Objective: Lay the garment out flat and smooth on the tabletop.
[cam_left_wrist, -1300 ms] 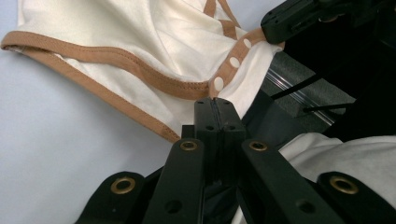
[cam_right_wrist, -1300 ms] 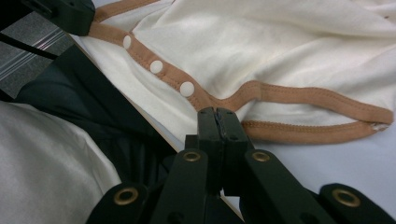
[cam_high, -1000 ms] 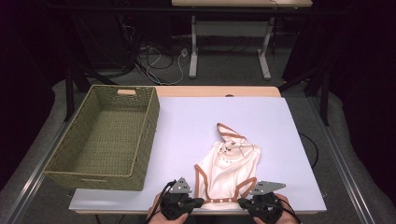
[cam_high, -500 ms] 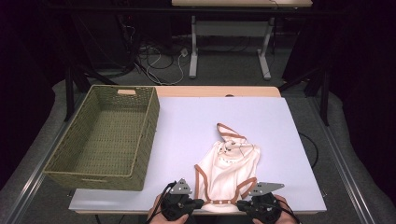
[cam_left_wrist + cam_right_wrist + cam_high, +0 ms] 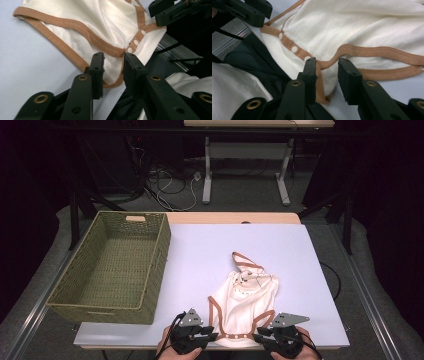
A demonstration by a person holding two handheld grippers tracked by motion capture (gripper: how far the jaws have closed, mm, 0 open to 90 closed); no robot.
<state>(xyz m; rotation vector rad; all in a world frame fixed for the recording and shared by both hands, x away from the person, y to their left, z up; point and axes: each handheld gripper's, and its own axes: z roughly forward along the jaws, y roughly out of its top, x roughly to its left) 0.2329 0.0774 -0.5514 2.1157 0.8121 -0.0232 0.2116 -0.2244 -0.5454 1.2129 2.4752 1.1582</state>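
Lying near the wicker basket (image 5: 112,265), the cream bodysuit (image 5: 245,305) sits between both just-parted claws (image 5: 216,337) (image 5: 256,338); neither pinches it.

Woven green wicker basket (image 5: 112,265) blocked the left third of the white table (image 5: 280,245). Cream bodysuit with brown trim (image 5: 245,295) covered the near centre-right. Far half and right margin lay open for passage.

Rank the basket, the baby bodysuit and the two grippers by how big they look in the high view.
1. basket, clearly largest.
2. baby bodysuit.
3. left gripper and right gripper: they look alike, so no ranking between them; both sit nearest the camera's side of the table.
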